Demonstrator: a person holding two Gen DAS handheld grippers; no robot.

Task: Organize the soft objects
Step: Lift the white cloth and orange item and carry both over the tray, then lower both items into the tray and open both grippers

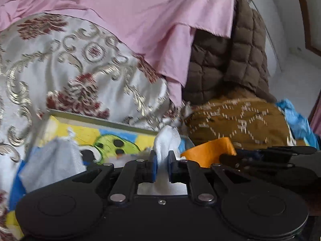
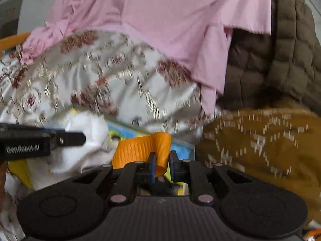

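My left gripper (image 1: 162,160) is shut on a white cloth (image 1: 167,140) that sticks up between its blue pads. My right gripper (image 2: 162,165) is shut on an orange cloth (image 2: 140,149), which also shows in the left wrist view (image 1: 210,152). The left gripper shows at the left of the right wrist view (image 2: 70,138), with the white cloth (image 2: 84,140) bunched beside it. Both cloths hang over a yellow and blue cartoon-print sheet (image 1: 112,138).
A white quilt with red and gold flowers (image 1: 80,70) lies behind, under a pink sheet (image 1: 150,16). A brown quilted jacket (image 1: 236,60) and a mustard patterned cloth (image 1: 240,120) are at the right, with a blue item (image 1: 297,118) beyond.
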